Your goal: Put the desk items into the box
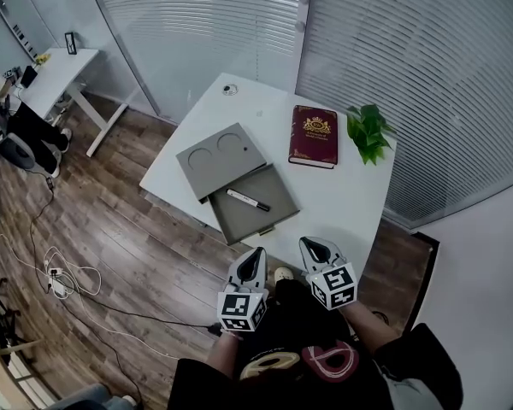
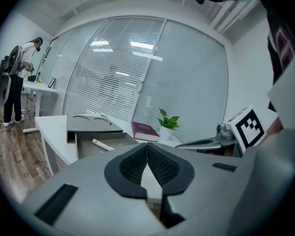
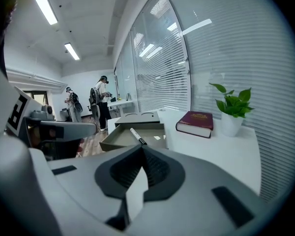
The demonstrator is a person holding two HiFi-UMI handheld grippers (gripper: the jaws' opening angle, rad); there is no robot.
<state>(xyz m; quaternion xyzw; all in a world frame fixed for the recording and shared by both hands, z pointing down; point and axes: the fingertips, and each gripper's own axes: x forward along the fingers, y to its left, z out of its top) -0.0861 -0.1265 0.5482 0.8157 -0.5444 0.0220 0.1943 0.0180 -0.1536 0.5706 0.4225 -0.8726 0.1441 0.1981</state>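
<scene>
A grey open box (image 1: pixel 269 207) lies on the white table (image 1: pixel 350 199), and a white marker pen (image 1: pixel 248 200) rests inside it. Its grey lid (image 1: pixel 219 158) with two round dents leans over the box's far left corner. A dark red book (image 1: pixel 315 135) and a small potted plant (image 1: pixel 368 131) stand beyond. Both grippers hover off the table's near edge. My left gripper (image 1: pixel 256 254) is shut with nothing in it, and so is my right gripper (image 1: pixel 315 248). In the left gripper view, the left gripper (image 2: pixel 147 146) points at the box (image 2: pixel 88 140). The right gripper (image 3: pixel 140 146) faces the marker (image 3: pixel 137 136).
A small round object (image 1: pixel 229 89) sits at the table's far corner. Blinds behind glass walls run behind the table. To the left are a wooden floor with cables (image 1: pixel 64 276), a second white desk (image 1: pixel 56 71) and a seated person (image 1: pixel 8 109).
</scene>
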